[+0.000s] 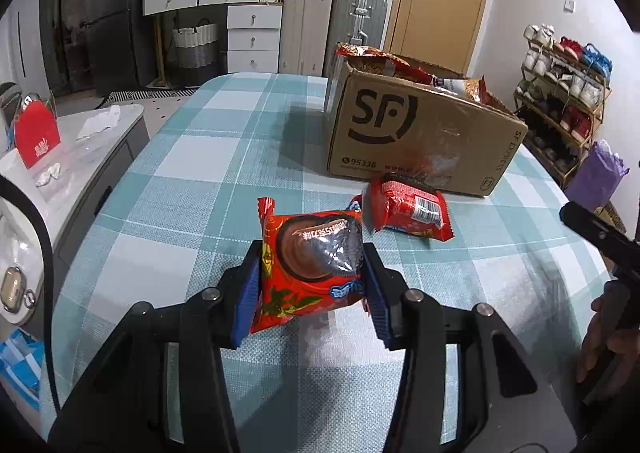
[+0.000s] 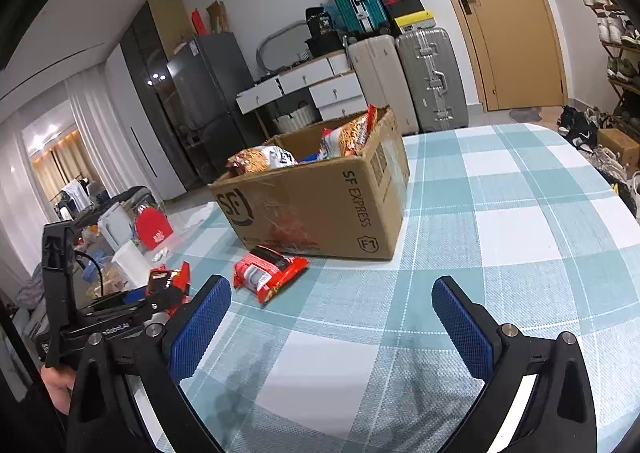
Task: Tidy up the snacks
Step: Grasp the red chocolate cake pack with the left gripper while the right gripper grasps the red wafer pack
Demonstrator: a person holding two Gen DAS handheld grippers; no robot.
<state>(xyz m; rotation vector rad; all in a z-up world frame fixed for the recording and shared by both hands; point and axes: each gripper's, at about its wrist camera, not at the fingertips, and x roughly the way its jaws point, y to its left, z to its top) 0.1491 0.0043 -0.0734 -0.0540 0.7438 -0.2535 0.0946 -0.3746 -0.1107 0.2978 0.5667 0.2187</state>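
Observation:
My left gripper (image 1: pixel 310 277) is shut on a red chocolate-pie snack pack (image 1: pixel 310 253), lifted just above the checked tablecloth; the same pack (image 2: pixel 170 283) shows at the left of the right wrist view. A second red snack pack (image 1: pixel 408 213) lies on the cloth in front of the open SF cardboard box (image 1: pixel 420 133), also seen as pack (image 2: pixel 268 271) and box (image 2: pixel 320 209). Several snack bags (image 2: pixel 348 137) stick out of the box. My right gripper (image 2: pixel 332 317) stands open over bare cloth, with nothing between its blue pads.
A white side counter (image 1: pixel 80 157) with a red card stands left of the table. Suitcases (image 1: pixel 332 25), drawers and a door are behind the table. A shoe rack (image 1: pixel 560 101) lines the right wall. A hand (image 1: pixel 600 337) grips the right tool's handle.

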